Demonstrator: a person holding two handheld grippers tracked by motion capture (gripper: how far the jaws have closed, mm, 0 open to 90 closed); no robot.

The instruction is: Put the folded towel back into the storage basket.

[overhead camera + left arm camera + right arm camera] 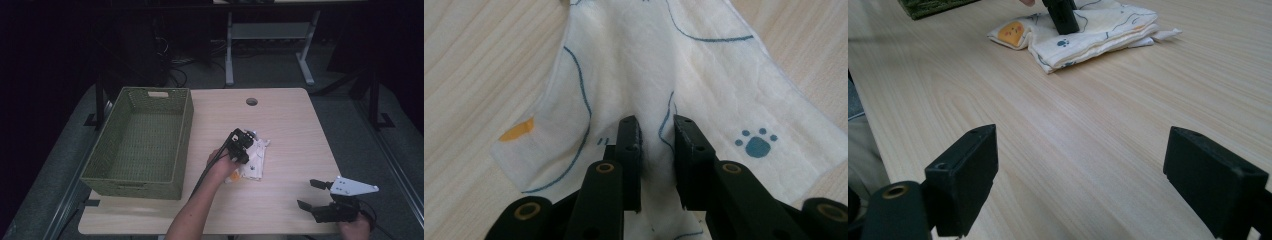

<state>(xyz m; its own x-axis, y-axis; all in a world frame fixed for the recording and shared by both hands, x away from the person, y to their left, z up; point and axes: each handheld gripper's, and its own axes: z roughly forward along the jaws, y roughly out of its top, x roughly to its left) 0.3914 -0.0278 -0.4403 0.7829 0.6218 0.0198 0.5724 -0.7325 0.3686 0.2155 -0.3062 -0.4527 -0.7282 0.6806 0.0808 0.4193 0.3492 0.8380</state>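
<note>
1. Cloth (254, 159), white and folded, with blue line drawings, a blue paw print and an orange patch, lies on the desk (290, 125) near its middle, to the right of the green woven basket (142, 142).
2. Left tool (656, 131) points down onto the cloth; its jaws stand close together with a raised ridge of fabric pinched between them.
3. From above, the left tool (239, 146) and the person's hand cover much of the cloth, so its full outline is hard to make out there.
4. In the left gripper view the cloth runs off the top edge, and the fabric under the jaws is in shadow.
5. Right tool (314, 194) rests near the desk's front right corner, well apart from the cloth, its jaws spread wide with bare desk between them.
6. In the right gripper view the left tool (1062, 15) is cut off at the top edge, and just a corner of the basket (930, 6) shows.
</note>
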